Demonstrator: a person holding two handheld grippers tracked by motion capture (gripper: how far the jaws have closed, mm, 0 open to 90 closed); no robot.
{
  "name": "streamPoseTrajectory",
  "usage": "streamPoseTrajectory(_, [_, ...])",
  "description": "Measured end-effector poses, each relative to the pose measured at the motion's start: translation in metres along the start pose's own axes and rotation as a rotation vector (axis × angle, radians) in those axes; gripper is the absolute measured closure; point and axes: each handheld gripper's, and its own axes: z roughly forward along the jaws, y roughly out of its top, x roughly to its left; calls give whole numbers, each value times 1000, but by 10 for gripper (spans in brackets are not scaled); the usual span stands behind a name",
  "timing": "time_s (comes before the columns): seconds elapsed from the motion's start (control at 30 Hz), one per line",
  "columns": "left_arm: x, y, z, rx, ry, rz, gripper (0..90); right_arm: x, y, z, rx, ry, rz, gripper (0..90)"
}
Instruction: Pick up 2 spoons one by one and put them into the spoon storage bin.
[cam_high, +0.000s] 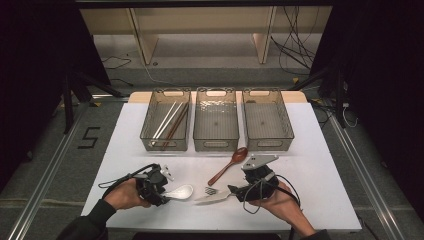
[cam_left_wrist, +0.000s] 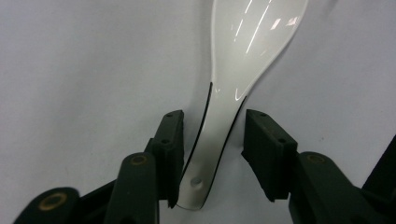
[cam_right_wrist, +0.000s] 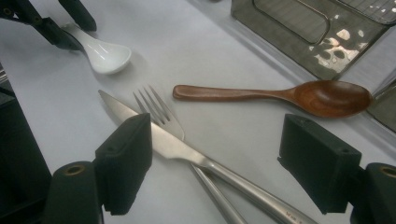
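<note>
white glossy ceramic soup spoon (cam_left_wrist: 224, 126) lies flat on white table (cam_high: 320, 165), handle between jaws of my left gripper (cam_left_wrist: 212, 140). left jaw touches handle edge, right jaw just clear; no pinch yet. near spoon bowl, steel knife (cam_right_wrist: 187, 151) lies crossed over steel fork (cam_right_wrist: 161, 116). beyond those, brown wooden spoon (cam_right_wrist: 275, 95), then three clear plastic bins (cam_high: 216, 126). my right gripper (cam_right_wrist: 219, 163) spread wide over knife and fork handles, holding nothing.

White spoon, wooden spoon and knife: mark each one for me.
white spoon (cam_left_wrist: 224, 121), left gripper view, on its handle between the jaws
wooden spoon (cam_right_wrist: 327, 97), right gripper view, on its bowl
knife (cam_right_wrist: 173, 144), right gripper view, on its blade
</note>
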Motion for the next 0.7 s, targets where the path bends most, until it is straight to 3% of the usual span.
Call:
streamPoseTrajectory(0.4, [-6, 5, 0, 24, 0, 58, 748, 0, -2, -2, 2, -11, 4, 269])
streamPoseTrajectory(0.7, [0, 6, -2, -11, -9, -2, 754, -2, -4, -4, 6, -17, 10, 269])
